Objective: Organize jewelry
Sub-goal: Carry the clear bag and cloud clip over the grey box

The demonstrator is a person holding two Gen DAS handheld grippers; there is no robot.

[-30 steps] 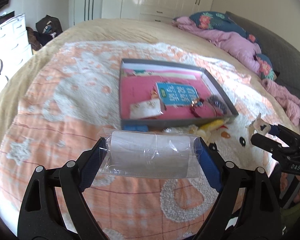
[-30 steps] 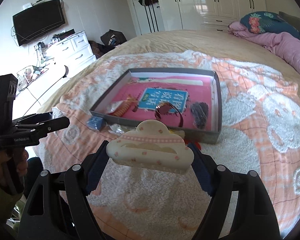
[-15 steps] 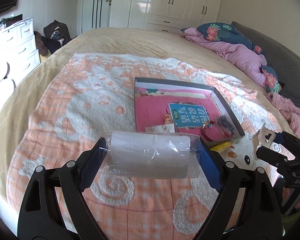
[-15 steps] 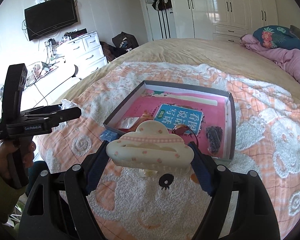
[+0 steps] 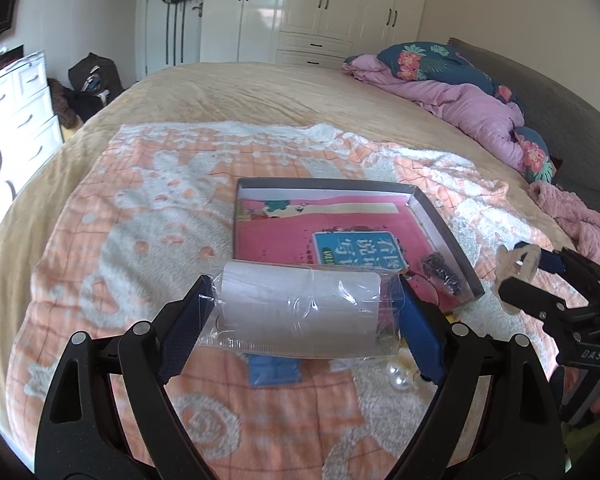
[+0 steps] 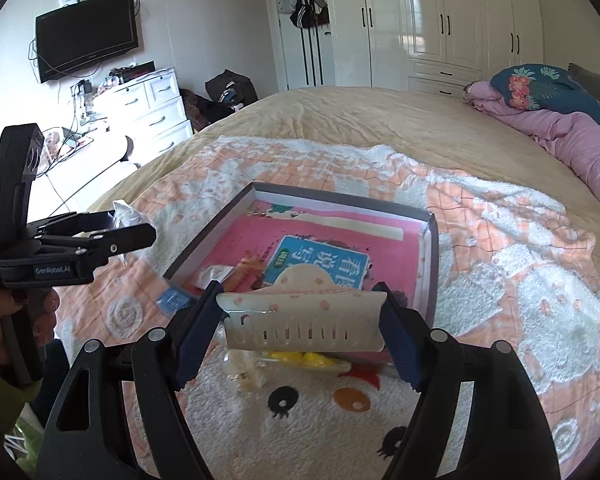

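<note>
My left gripper is shut on a clear plastic packet with a white card inside, held above the blanket in front of the grey box. My right gripper is closing its jaws on a cream cloud-shaped hair clip with pink dots, pads on both ends and teeth facing the camera. The box has a pink lining and holds a blue card and a dark hair piece. Each gripper shows in the other view: right gripper, left gripper.
On the orange-and-white blanket in front of the box lie a small blue packet, pearl pieces and a yellow item. A pink quilt is piled at the far right. White drawers stand left of the bed.
Both grippers have risen and drawn back from the box, each keeping its load. The hair clip has tipped in the right jaws, so its teeth now show instead of its top.
</note>
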